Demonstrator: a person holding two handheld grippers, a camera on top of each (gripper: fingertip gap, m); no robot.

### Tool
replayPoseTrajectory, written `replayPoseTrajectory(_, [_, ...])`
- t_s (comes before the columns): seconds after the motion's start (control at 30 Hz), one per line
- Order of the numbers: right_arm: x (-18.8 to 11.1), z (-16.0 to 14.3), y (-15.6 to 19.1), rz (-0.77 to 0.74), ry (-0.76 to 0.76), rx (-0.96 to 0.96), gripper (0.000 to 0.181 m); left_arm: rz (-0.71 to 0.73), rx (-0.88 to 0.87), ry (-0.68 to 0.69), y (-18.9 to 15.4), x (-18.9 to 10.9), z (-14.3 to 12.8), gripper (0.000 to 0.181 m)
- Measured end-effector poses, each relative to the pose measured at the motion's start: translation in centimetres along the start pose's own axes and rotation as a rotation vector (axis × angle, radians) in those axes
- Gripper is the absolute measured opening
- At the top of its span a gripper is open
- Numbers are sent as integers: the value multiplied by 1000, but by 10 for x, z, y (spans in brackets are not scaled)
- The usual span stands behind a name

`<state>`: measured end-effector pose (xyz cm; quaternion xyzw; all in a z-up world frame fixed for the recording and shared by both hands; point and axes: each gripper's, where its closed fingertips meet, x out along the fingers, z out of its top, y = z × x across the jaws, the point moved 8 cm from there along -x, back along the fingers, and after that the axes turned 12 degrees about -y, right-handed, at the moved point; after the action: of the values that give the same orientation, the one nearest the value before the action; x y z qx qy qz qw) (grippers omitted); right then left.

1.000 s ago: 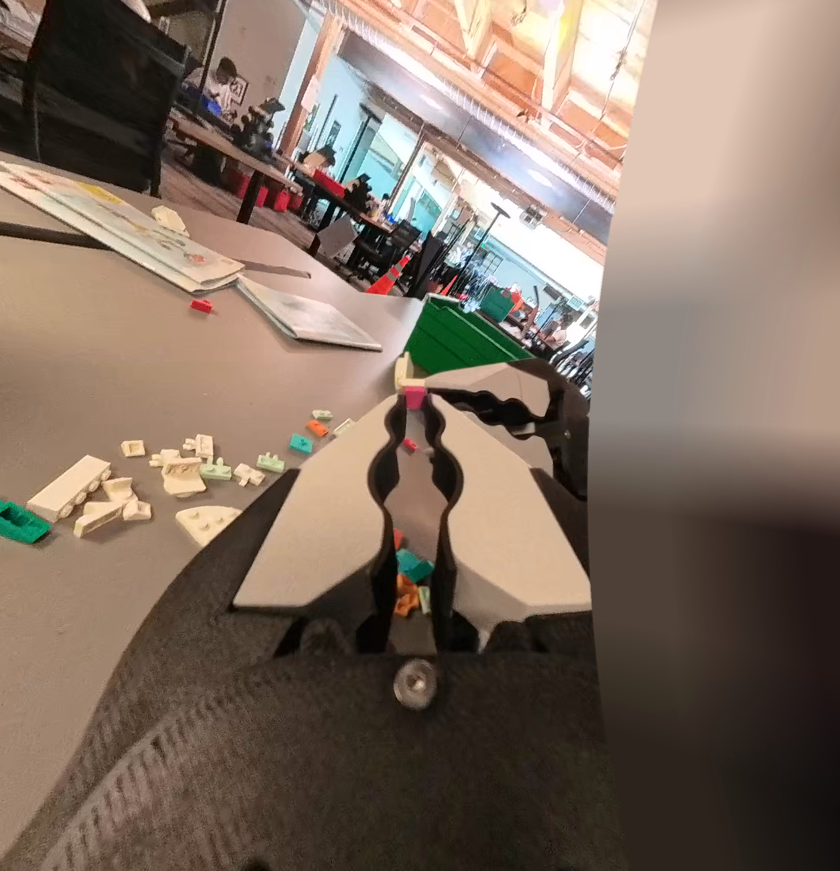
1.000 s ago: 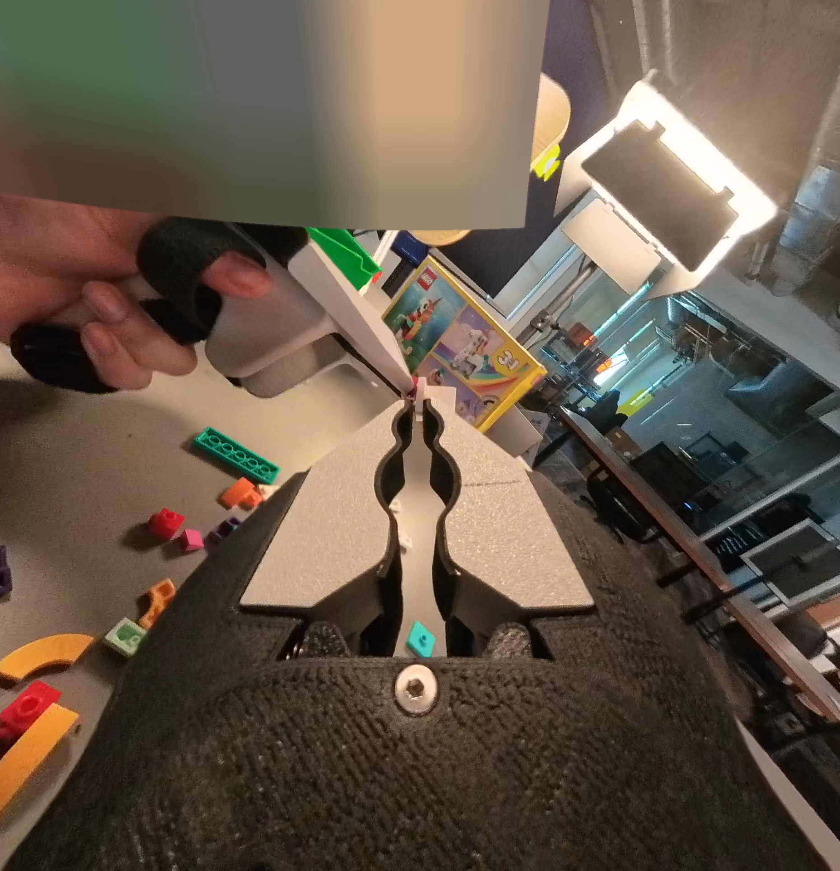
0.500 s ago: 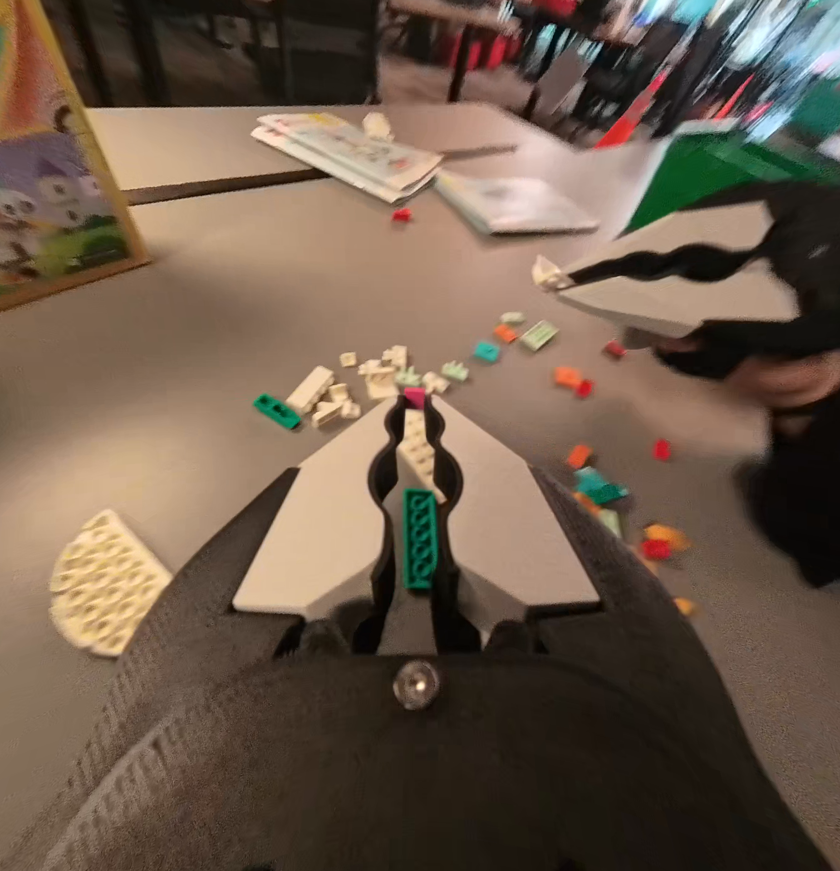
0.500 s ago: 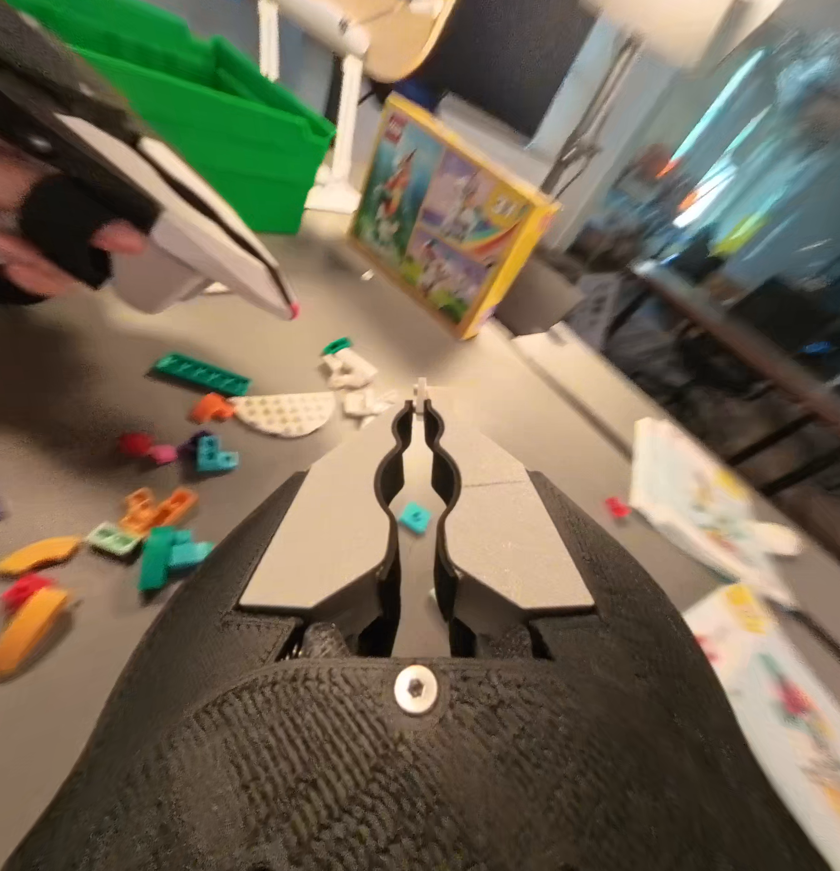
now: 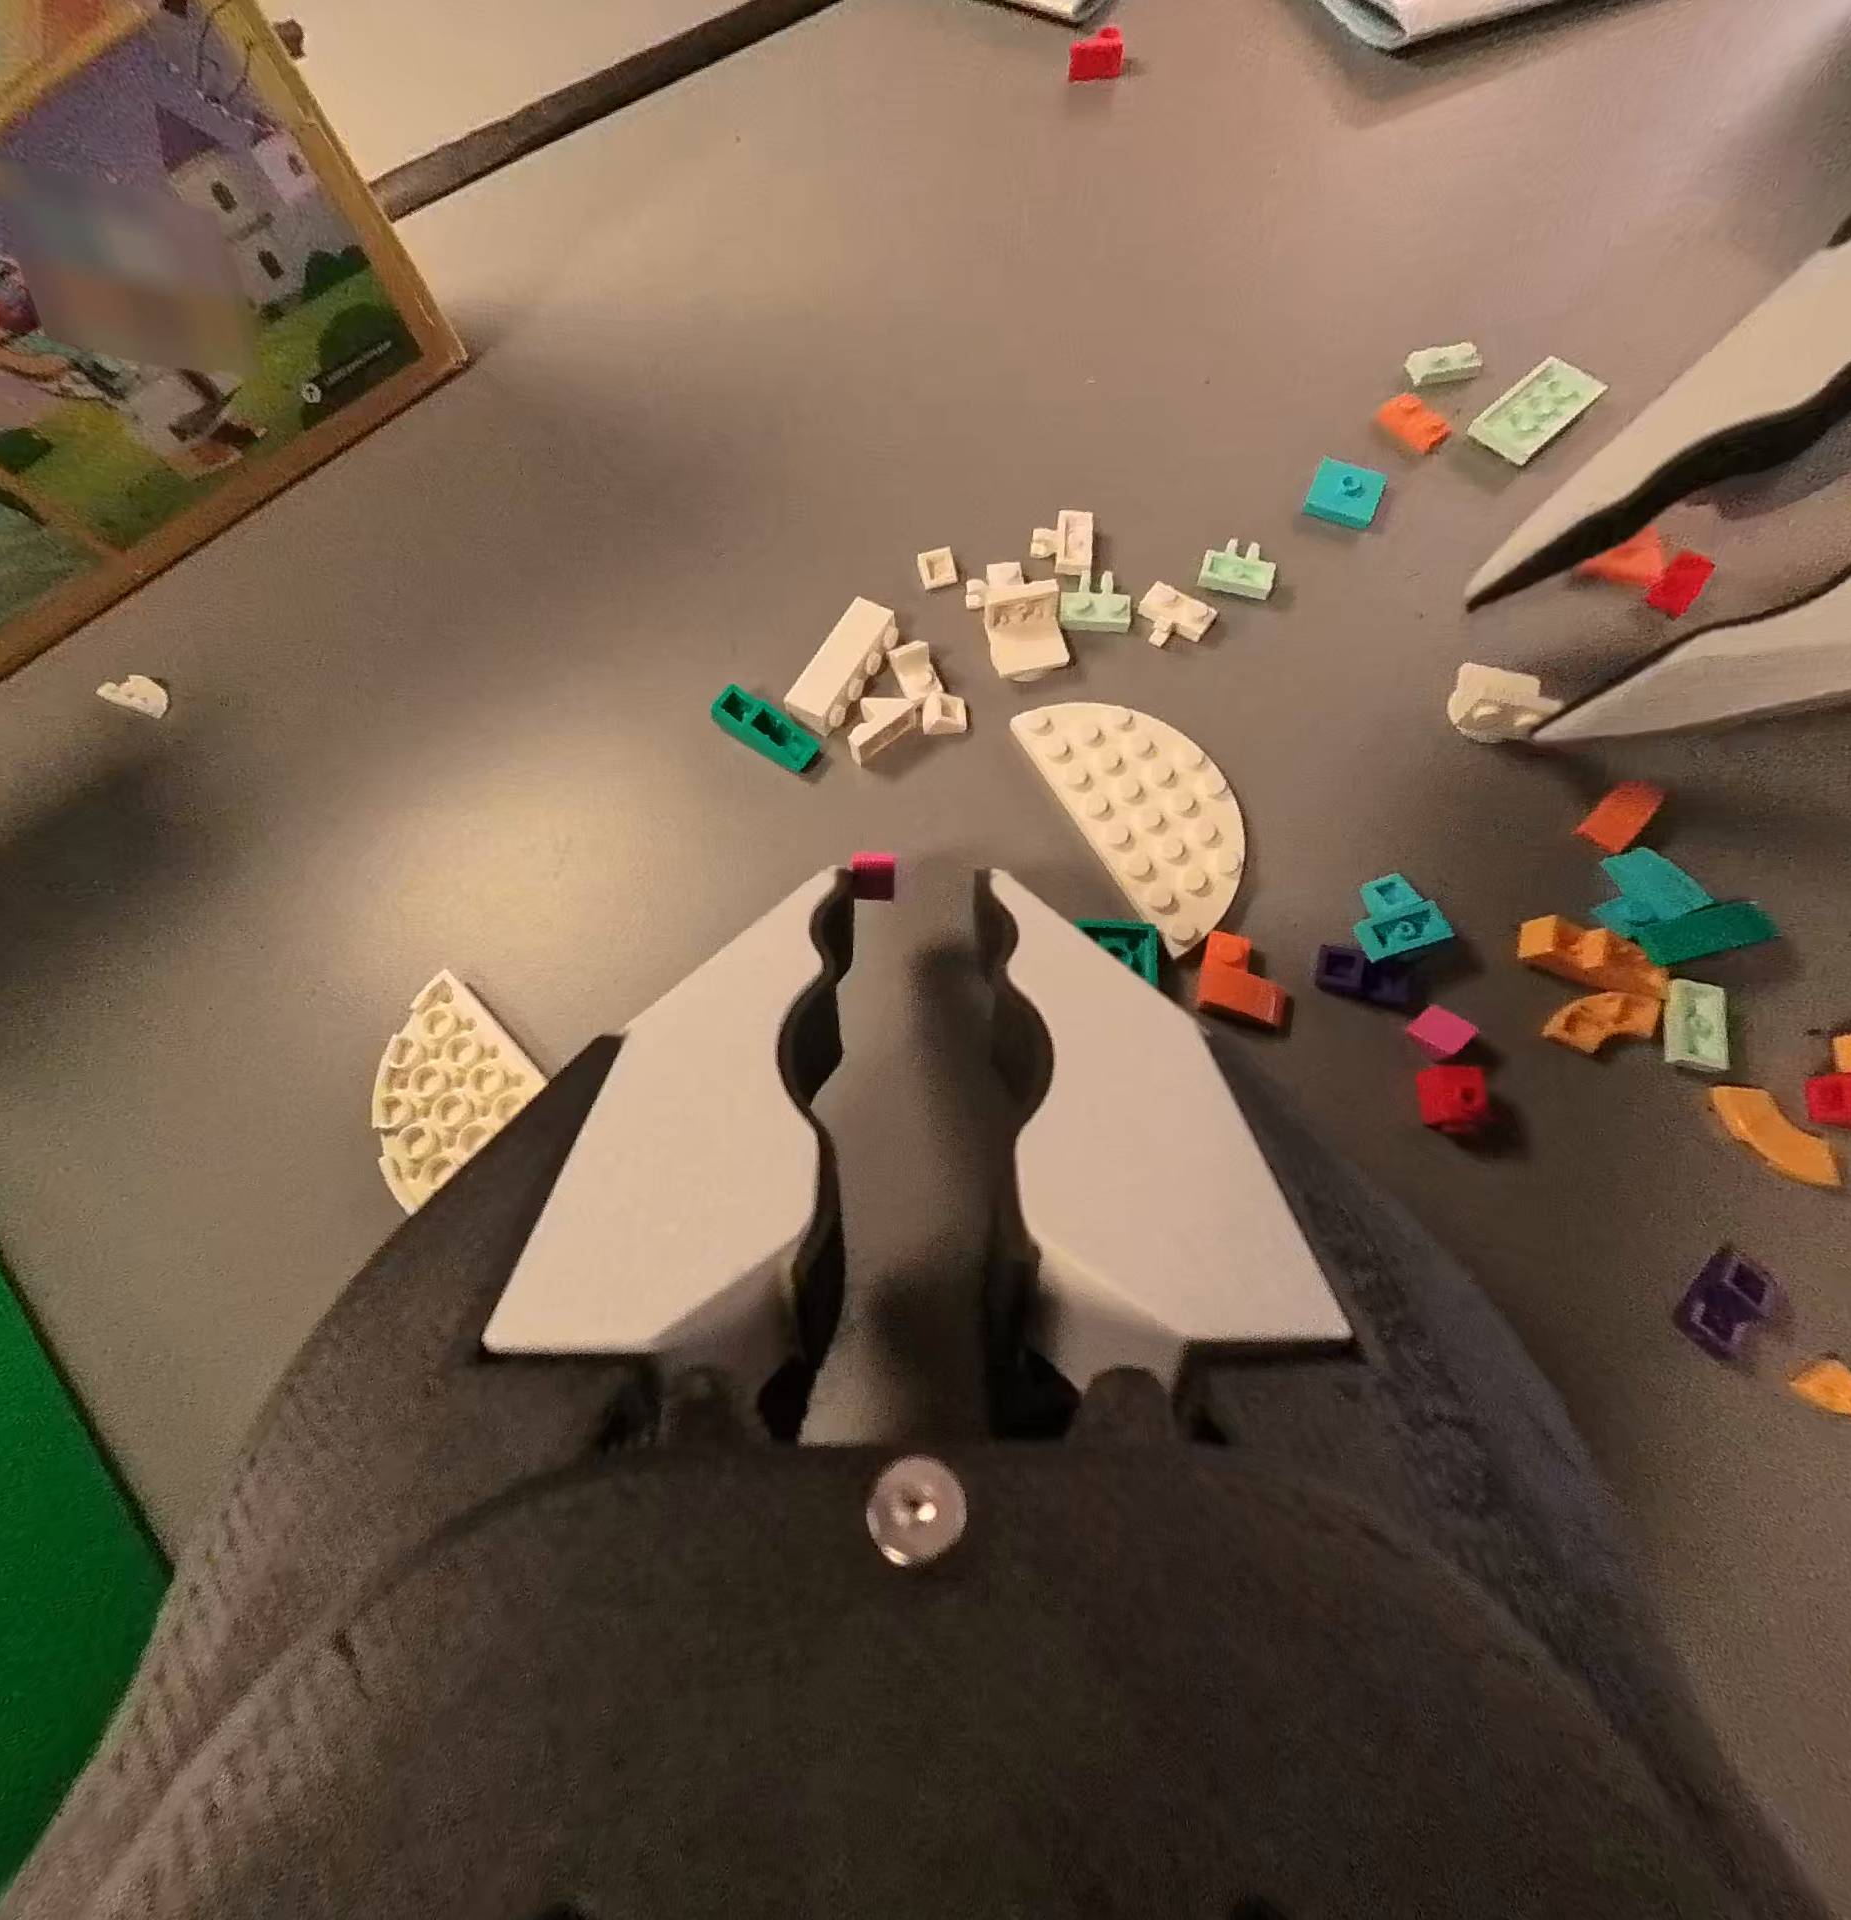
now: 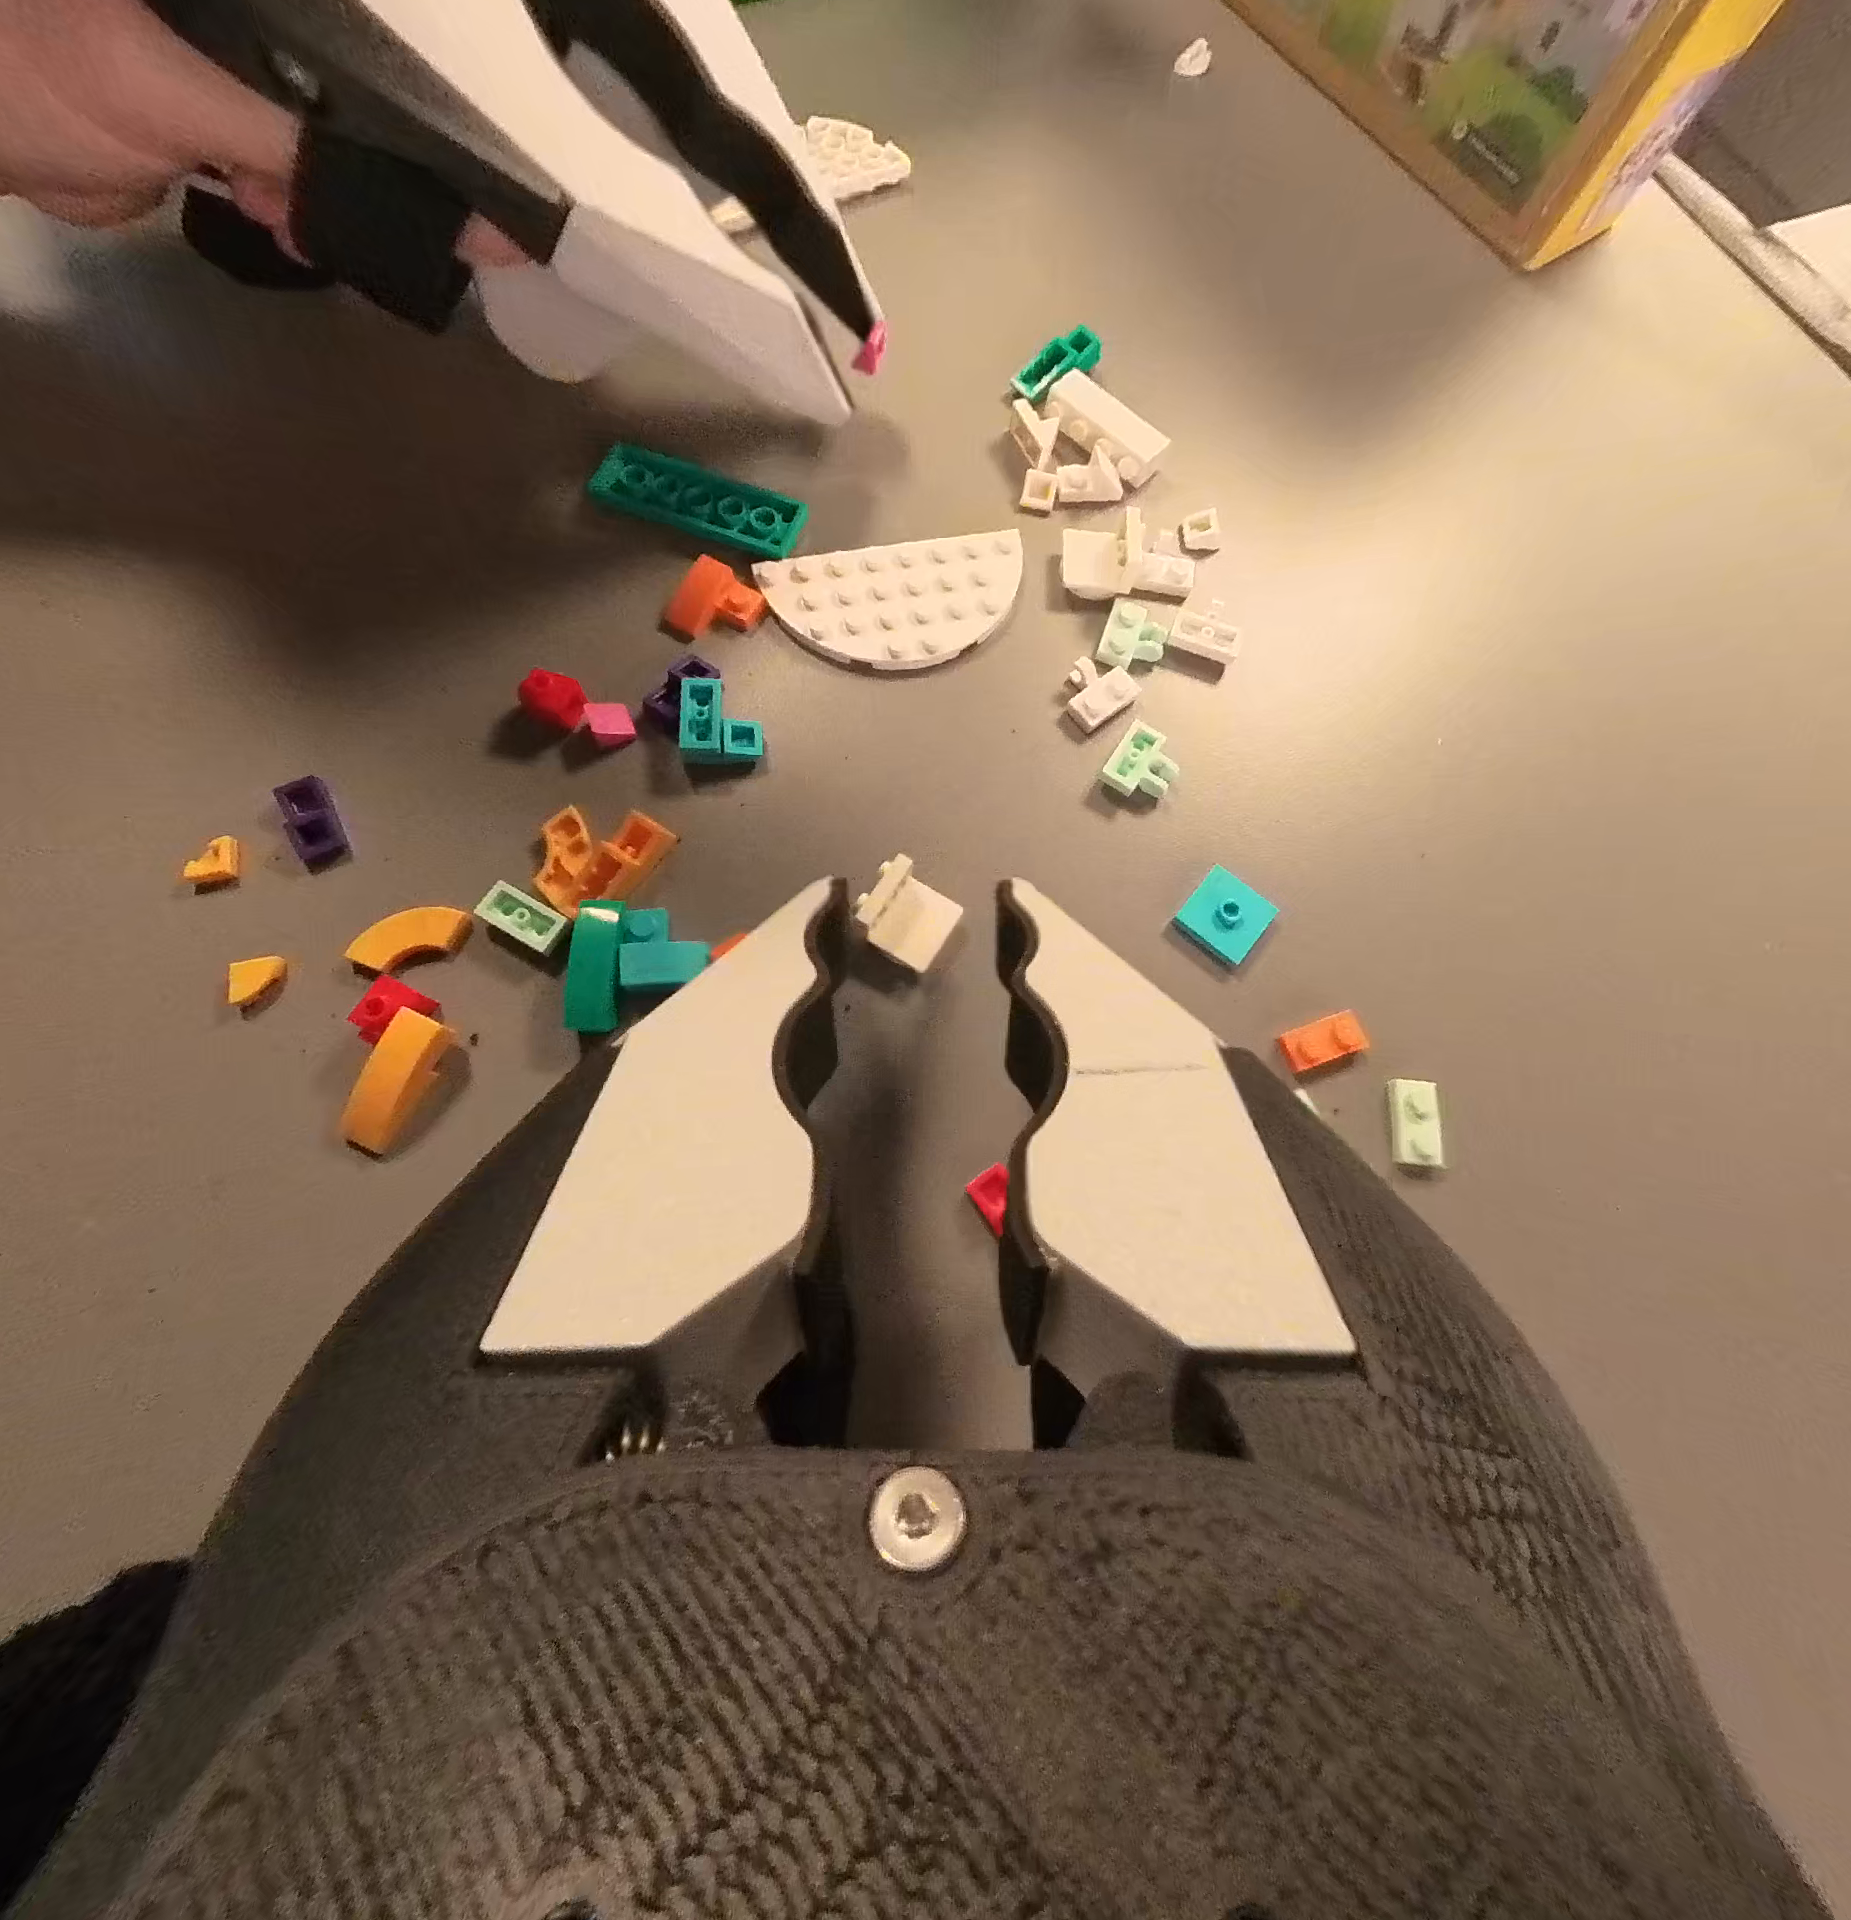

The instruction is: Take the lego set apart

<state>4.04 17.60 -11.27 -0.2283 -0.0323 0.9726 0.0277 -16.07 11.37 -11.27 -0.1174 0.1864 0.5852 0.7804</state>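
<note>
Loose lego pieces lie scattered on the grey table. My left gripper [image 5: 916,883] is open just above the table, and a tiny pink piece [image 5: 872,876] sits at its left fingertip; this gripper also shows in the right wrist view [image 6: 859,379] with the pink piece [image 6: 869,346]. My right gripper [image 6: 921,894] is open, with a small white piece [image 6: 910,914] between its tips, against the left finger. It shows in the left wrist view [image 5: 1503,665] with the white piece [image 5: 1492,707] at one tip. A white half-round plate [image 5: 1139,810] lies between the grippers.
A picture box [image 5: 121,312] stands at the far left and a green bin [image 5: 27,1455] at the near left. A second white rounded plate [image 5: 448,1081] lies upside down by my left gripper. A long green plate [image 6: 697,511] and several coloured pieces [image 6: 599,862] lie on the table. The tips of one gripper are about 12 cm away from the tips of the other. Between my left fingertips and the white half-round plate [image 5: 1139,810] there is roughly 4 cm. The right camera catches it too, in the right wrist view [image 6: 899,591].
Both grippers held joined pieces tip to tip in the air, pulled apart, swung down over the table and opened. The pink and white pieces now sit at the open tips.
</note>
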Motion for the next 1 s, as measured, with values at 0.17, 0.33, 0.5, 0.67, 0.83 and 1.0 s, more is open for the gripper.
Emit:
replayPoseTrajectory(0.17, [-13, 15, -9, -54, -187, 26, 34, -9, -80, 21, 4, 0, -3, 33])
replayPoseTrajectory(0.33, [-34, 35, -18, -111, -500, 75, 44, -48, -175, 79, 5, -1, -6, 38])
replayPoseTrajectory(0.5, [-64, 39, -36, -441, -665, -51, 47, -27, -179, -156, 8, -13, 15, 49])
replayPoseTrajectory(0.67, [-69, 30, -43, -417, -613, -4, 47, -17, -213, -300, 10, -18, 20, 50])
replayPoseTrajectory(0.83, [-56, 24, -42, -386, -538, -10, 47, -39, -339, -60, 15, 1, -3, 73])
replayPoseTrajectory(1.0, [-52, 25, -39, -374, -524, -28, 47, -8, -333, -39, 17, -1, -2, 95])
